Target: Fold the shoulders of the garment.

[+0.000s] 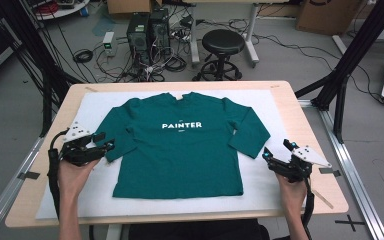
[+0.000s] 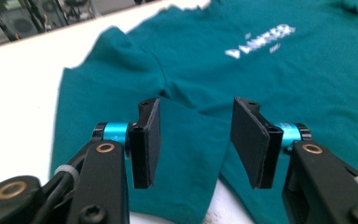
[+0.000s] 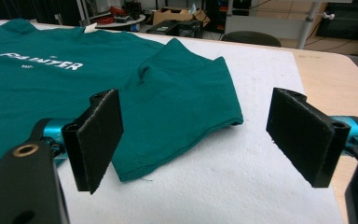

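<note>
The green shirt (image 1: 180,145) lies flat mid-table; my left hand-held gripper (image 1: 101,143) hovers at its sleeve cuff, jaws half-spread, and my right hand-held gripper (image 1: 276,154), spread wide, sits beside the other sleeve

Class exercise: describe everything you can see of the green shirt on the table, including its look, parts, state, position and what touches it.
The green shirt is teal, of soft knit-looking fabric, with "PAINTER" printed in white across the chest. It lies flat, front up and collar away from the person, on a white mat covering the wooden table. Both long sleeves angle outward and down. The left gripper has its open jaws at the left cuff, cloth between them but not pinched. The right gripper sits open beside the right cuff, apart from it.
</note>
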Tool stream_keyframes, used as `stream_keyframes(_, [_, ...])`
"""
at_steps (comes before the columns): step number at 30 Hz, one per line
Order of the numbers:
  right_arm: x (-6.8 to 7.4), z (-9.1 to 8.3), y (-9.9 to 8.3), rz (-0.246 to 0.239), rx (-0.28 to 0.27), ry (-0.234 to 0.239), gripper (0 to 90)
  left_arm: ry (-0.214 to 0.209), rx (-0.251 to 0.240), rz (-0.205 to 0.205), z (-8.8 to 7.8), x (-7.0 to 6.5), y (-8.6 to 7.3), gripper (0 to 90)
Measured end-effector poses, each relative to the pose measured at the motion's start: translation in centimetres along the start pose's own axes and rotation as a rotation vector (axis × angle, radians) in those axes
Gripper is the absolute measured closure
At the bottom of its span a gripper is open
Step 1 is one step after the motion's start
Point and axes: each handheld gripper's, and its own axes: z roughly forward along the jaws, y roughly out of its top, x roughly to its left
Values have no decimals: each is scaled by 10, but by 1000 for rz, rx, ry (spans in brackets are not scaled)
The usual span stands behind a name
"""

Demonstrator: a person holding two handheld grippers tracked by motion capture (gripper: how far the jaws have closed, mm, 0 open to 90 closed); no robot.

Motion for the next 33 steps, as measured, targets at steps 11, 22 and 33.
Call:
stream_keyframes(11, [-1,1,0,6,7,0,189,-22,131,-1,23,-1,-14,588])
stream_keyframes(22, [0,2,1,3,18,-1,189,-31,238,36,37,-3,-24,604])
stream_keyframes(33, [0,2,1,5,26,-4,189,-22,266,72,41,-4,-30,601])
